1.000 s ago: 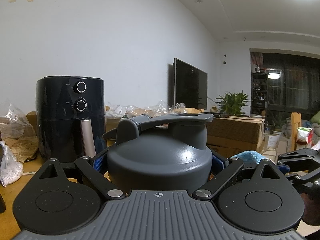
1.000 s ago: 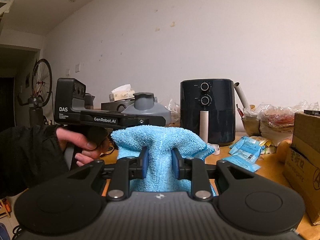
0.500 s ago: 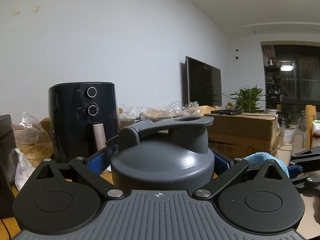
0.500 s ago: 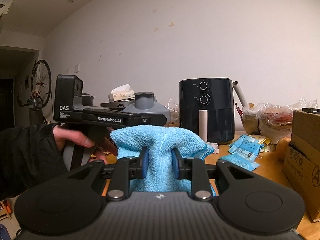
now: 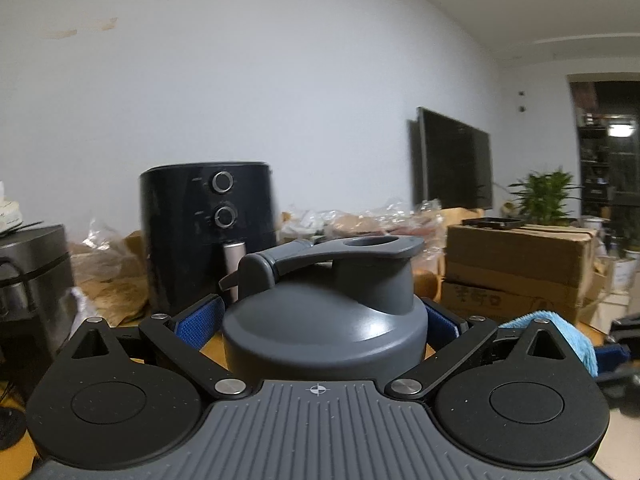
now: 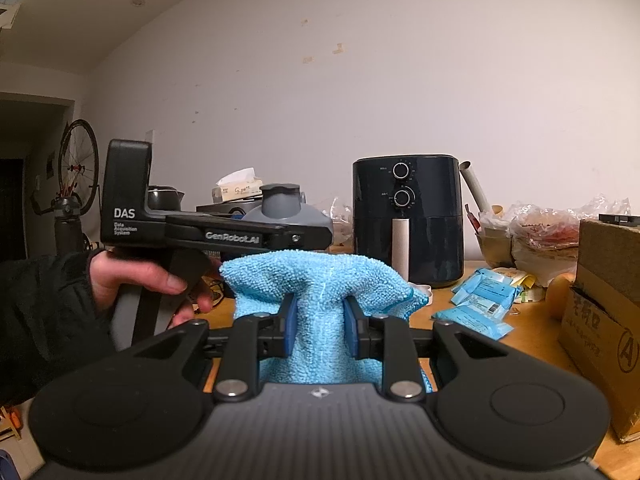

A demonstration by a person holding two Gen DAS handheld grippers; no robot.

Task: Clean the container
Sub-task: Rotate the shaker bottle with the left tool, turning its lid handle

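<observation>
A dark grey container [image 5: 324, 320] with a domed lid and a flip cap fills the middle of the left wrist view. My left gripper [image 5: 318, 320] is shut on the container, its blue pads [image 5: 198, 320] pressing both sides. In the right wrist view the container's cap [image 6: 280, 200] shows behind the left gripper's black body [image 6: 216, 234], which a hand [image 6: 152, 280] holds. My right gripper [image 6: 318, 316] is shut on a light blue cloth [image 6: 320, 280], just right of the left gripper. The cloth [image 5: 560, 332] also shows at the left wrist view's right edge.
A black air fryer [image 6: 408, 220] stands at the back of the wooden table [image 6: 528, 320]. Blue packets [image 6: 480, 296] lie in front of it. Cardboard boxes [image 6: 600, 320] stand on the right. Crinkled bags [image 6: 548, 228], a tissue box [image 6: 238, 190] and a TV [image 5: 452, 164] are behind.
The left gripper with the container has swung left, so the air fryer and TV slide right in its view. The right gripper and cloth hold nearly still.
</observation>
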